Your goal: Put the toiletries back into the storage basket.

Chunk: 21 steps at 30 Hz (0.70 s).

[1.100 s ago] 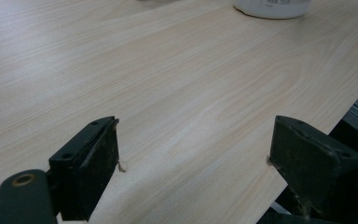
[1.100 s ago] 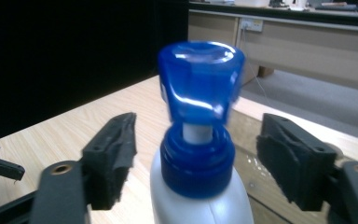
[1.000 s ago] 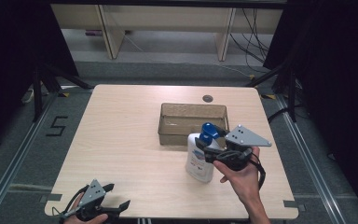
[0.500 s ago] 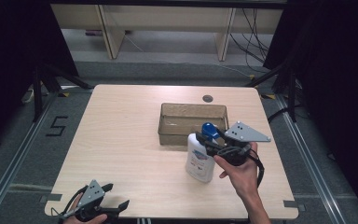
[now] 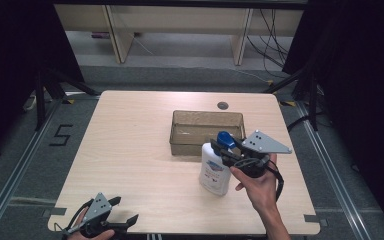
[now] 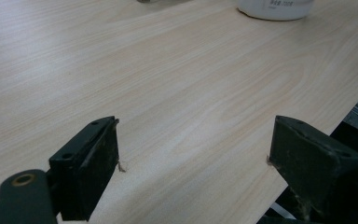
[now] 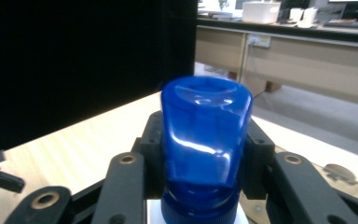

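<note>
white bottle point(image 5: 215, 170) with glossy blue cap point(image 7: 205, 140), pinched at the cap by right gripper point(image 5: 230, 150), standing near the bench's point(image 5: 130, 150) right edge, just in front of a clear brownish rectangular bin point(image 5: 207, 131). likely to slip or tip, since smooth tapered plastic gives hard black jaws little bite. left gripper point(image 6: 193, 154) spread wide and empty at the front-left corner over pale woodgrain laminate.

Even overhead light on the table point(image 5: 130, 150), dark surroundings, soft focus, and glare on the blue cap point(image 7: 205, 126).
</note>
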Each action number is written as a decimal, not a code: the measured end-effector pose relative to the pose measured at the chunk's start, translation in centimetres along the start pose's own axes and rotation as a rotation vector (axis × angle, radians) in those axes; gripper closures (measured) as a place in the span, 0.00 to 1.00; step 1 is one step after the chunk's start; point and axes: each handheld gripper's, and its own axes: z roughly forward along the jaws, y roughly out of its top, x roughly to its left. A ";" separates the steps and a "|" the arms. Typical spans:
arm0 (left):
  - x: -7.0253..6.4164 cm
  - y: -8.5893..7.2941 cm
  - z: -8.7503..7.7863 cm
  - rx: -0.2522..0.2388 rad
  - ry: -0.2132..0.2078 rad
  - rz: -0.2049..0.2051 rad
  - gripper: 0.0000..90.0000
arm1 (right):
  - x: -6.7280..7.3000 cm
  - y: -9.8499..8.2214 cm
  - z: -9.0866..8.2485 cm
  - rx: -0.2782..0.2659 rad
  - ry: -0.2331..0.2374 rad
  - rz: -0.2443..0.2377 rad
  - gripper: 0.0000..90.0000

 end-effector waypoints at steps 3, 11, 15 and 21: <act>0.0 0.0 -0.1 0.004 0.004 0.006 0.17 | -0.2 0.1 0.1 -0.006 -0.018 -0.029 0.69; 0.1 0.0 -0.1 0.005 0.004 -0.001 0.17 | -0.2 0.9 0.3 -0.016 -0.001 -0.008 0.69; 0.2 0.0 -0.1 0.005 0.006 -0.002 0.17 | -0.3 1.4 0.3 -0.032 0.008 0.001 0.69; 0.1 0.0 -0.1 -0.004 0.002 -0.006 0.17 | -0.6 2.3 0.4 -0.045 0.003 -0.008 0.69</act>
